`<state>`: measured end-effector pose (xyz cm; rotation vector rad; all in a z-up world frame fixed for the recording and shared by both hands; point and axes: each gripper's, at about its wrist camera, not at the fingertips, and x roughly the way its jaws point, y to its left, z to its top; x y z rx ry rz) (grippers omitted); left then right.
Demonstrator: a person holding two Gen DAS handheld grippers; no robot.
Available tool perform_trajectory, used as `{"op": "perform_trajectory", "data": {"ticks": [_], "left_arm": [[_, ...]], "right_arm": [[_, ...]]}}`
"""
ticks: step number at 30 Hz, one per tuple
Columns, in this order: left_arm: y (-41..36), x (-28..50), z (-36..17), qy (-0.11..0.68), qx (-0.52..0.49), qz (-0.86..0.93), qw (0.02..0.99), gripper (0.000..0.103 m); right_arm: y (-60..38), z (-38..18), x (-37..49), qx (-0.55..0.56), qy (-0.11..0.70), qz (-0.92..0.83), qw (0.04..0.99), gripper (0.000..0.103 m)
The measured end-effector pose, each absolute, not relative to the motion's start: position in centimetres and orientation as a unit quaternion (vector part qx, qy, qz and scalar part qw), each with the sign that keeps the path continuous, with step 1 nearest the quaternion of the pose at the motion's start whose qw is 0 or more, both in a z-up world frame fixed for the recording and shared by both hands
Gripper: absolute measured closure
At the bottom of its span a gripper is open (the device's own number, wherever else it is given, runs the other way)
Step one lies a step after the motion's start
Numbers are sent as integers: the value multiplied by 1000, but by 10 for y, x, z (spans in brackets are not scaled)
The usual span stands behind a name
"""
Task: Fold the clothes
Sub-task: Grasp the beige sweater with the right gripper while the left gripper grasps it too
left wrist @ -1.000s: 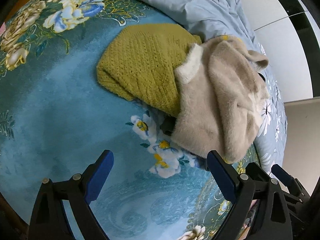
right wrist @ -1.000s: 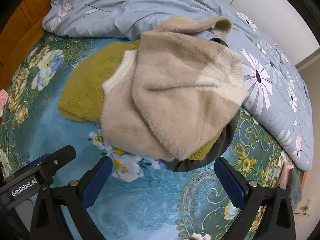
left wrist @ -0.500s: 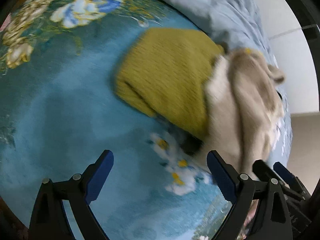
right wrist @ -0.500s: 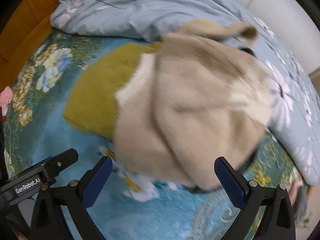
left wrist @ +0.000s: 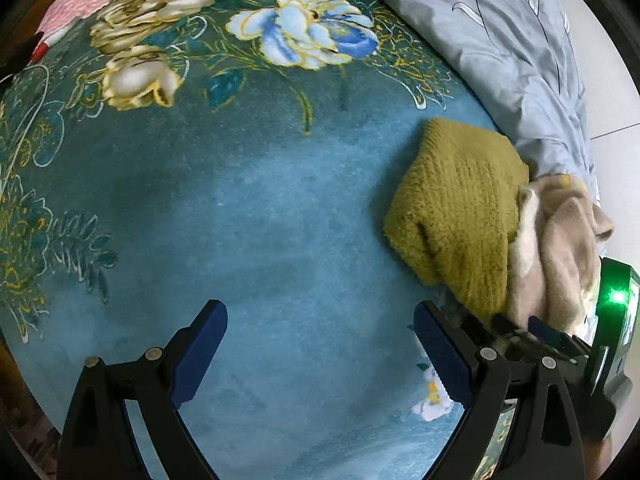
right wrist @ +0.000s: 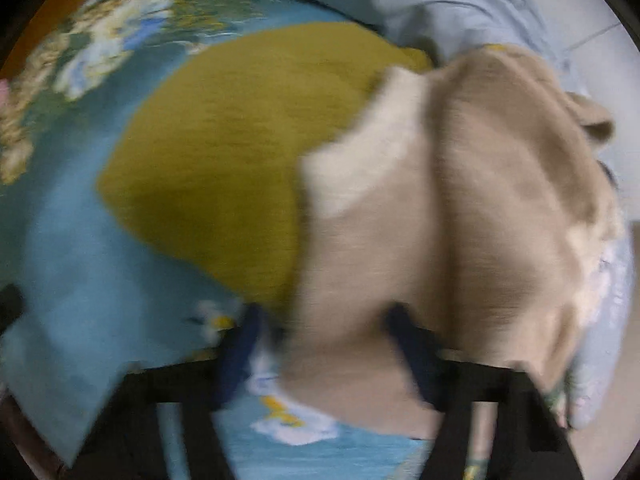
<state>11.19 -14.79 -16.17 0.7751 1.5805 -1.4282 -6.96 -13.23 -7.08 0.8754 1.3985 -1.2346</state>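
The work surface is a bed covered by a teal plush blanket [left wrist: 248,216], short-piled and printed with large cream, gold and blue flowers and gold scrollwork. Along the far side of the blanket lies a rumpled pale blue-grey duvet [left wrist: 508,40] of smooth woven cloth with thin line-drawn flowers. Beyond the duvet, a plain light floor or wall shows at the edge of the left wrist view. At the blanket's far left corner sits a small pink-and-white striped cloth [left wrist: 76,4], and an orange-brown wooden edge shows past it.

The clothes lie on the blanket just beside the duvet. A folded mustard-yellow knit sweater [left wrist: 456,216], thick and ribbed with a rounded folded edge, rests flat. Overlapping its right side is a beige fleece garment [right wrist: 460,208], fuzzy and soft, with a paler cream band at one edge, heaped in loose lobes.

The left gripper [left wrist: 320,356] hovers over bare blanket left of the sweater, its blue-padded fingers [left wrist: 200,352] spread wide apart and holding nothing. The right gripper [right wrist: 324,352] is at the near edge of the fleece garment; the right wrist view is motion-blurred, its fingers look set apart with fleece between them, but whether they grip it cannot be told.
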Motion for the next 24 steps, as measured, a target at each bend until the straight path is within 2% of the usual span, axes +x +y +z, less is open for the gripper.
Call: {"op": "perform_trajectory", "data": {"ticks": [1,2,4,9,18,24], "left_arm": [[-147,112,-161,633,308,-571,423,8],[-149,109,-160,637,305,-572,417,8],[-151,104,-159,645,298,-576,405,8],[-157,78,-141,657,280,-607,349,9],[-173,3,-106,722,196,-628,214,9],[-140,-58,-137,816,173,-539,119,9]], "right_arm": [[-132,-66,-75,376,571,-514,517,60],[-130,-59,-80,382,561,-516,522,74],[-122,-42,-88,375,547,-528,531,89],[-83,18,-118,336,502,-584,543,91],[2,76,-218,409,420,-659,471,92],[60,91,-247,442,393,-678,436,92]]}}
